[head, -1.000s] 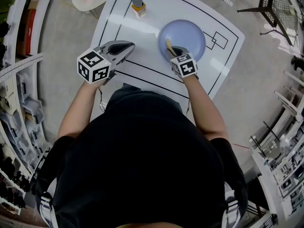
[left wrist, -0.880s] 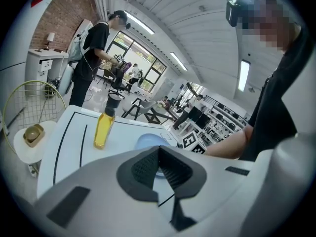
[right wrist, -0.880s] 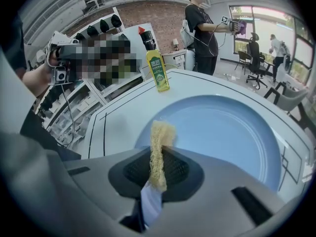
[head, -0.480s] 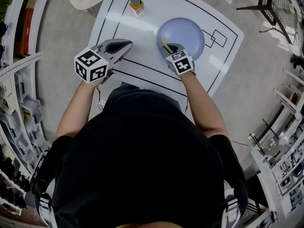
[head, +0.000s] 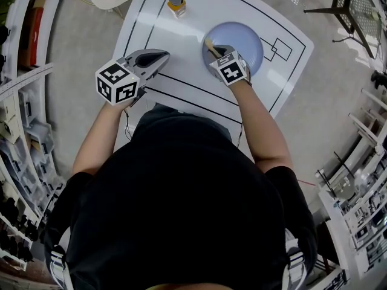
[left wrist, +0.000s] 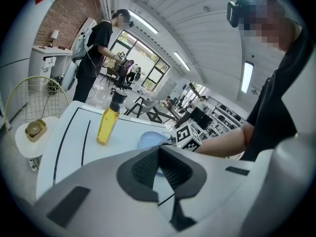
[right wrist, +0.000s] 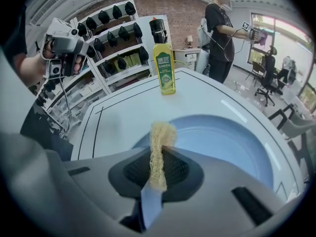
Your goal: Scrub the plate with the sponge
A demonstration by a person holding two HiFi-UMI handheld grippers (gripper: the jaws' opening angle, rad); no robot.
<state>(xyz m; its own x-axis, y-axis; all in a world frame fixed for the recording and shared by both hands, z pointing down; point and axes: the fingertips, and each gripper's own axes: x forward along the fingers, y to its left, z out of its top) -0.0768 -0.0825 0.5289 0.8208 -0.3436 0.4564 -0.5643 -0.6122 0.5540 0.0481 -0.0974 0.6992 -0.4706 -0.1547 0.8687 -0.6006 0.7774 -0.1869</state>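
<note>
Right tongs (right wrist: 159, 174) grip the sponge (right wrist: 160, 135) over the plate (right wrist: 232, 142); left tongs (left wrist: 159, 167) closed, empty, over the bench (head: 181, 35)

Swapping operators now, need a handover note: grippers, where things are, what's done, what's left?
Left gripper: fingers shut, empty, over the table left of the plate.
Right gripper: shut on the sponge, at the plate's near left rim.
Bottle: far side of the table.
Done: sponge gripped and at the plate.
Left: scrub the plate; how much is scrubbed already can't be told.
</note>
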